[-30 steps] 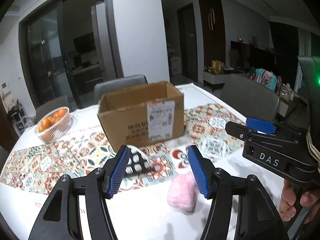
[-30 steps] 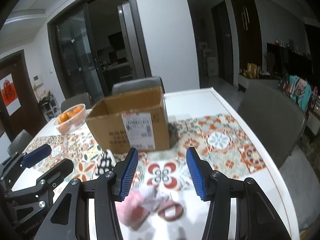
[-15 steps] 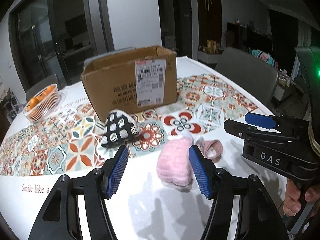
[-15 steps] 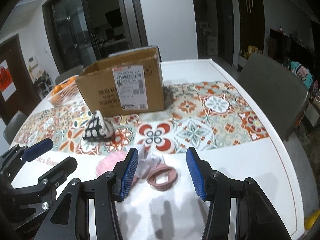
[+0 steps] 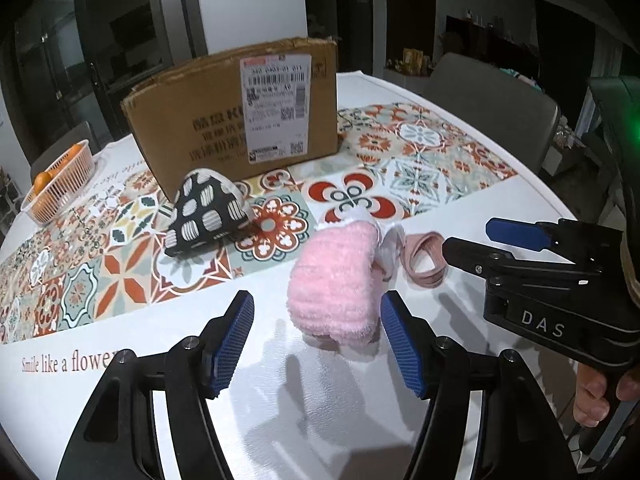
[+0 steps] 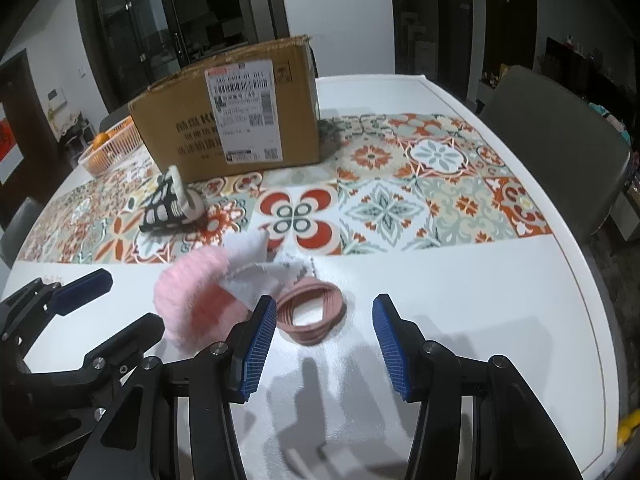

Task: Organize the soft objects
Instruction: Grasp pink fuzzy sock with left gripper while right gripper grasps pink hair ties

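A fluffy pink soft item [image 5: 334, 284] with a white cloth lining lies on the white table; it also shows in the right wrist view [image 6: 200, 300]. A pink band [image 6: 310, 310] lies just right of it, also seen in the left wrist view [image 5: 424, 258]. A black pouch with white dots [image 5: 208, 212] stands on the patterned runner; it shows in the right wrist view too [image 6: 170, 206]. A cardboard box [image 5: 236, 112] stands behind. My left gripper [image 5: 318, 340] is open, low near the pink item. My right gripper [image 6: 324, 346] is open, just before the band.
A basket of oranges [image 5: 58, 186] sits at the far left of the table. Grey chairs [image 6: 560, 136] stand at the right side and behind the box. The table's right edge [image 6: 576, 248] curves close by. My right gripper also shows in the left wrist view [image 5: 520, 248].
Both grippers have moved down and closer to the table, tilting toward the pink item and the band. Both stay open. The objects have not moved.
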A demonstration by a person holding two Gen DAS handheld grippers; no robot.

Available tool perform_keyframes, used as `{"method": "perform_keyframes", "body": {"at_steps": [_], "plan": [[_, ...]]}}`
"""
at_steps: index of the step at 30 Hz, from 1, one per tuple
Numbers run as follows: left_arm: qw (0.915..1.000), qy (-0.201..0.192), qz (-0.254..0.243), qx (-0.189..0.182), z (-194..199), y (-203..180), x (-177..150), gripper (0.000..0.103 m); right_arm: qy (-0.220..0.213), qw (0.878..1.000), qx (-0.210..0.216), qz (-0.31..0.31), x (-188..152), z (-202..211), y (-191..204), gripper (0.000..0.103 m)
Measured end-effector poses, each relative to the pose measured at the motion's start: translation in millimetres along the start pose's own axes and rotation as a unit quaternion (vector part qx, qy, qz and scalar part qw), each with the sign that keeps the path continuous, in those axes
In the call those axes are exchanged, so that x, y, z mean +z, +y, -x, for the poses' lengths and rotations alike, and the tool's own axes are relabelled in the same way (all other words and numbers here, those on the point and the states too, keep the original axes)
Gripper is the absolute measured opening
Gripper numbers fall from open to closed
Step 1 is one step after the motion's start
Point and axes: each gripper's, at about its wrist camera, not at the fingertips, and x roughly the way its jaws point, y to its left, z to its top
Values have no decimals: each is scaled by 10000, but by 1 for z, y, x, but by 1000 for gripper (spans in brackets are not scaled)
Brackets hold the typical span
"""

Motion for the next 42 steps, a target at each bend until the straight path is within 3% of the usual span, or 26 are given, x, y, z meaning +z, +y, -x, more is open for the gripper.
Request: {"method": "perform_keyframes", "body": {"at_steps": [11,20,23,25,33,42], "plan": [[9997,222,-32,87,-25,1,-1,66,451,9984,274,194,-6,-30,4,52],[9996,274,40,68,-39,6,1,65,530,9981,101,313,-5,-45,8,52],[9994,338,87,-11,-44,7,1,51,509,9982,97,316,-4,-46,9,51],[9991,396,140,-86,-47,8,0,43,487,9982,81,326,-4,-47,8,49],[9994,292,156,-47,-45,6,-1,32,466,9984,91,310,-6,-46,10,16],[9998,78,178,100,-28,6,-2,27,312,9993,83,210,-9,-31,9,11]]}}
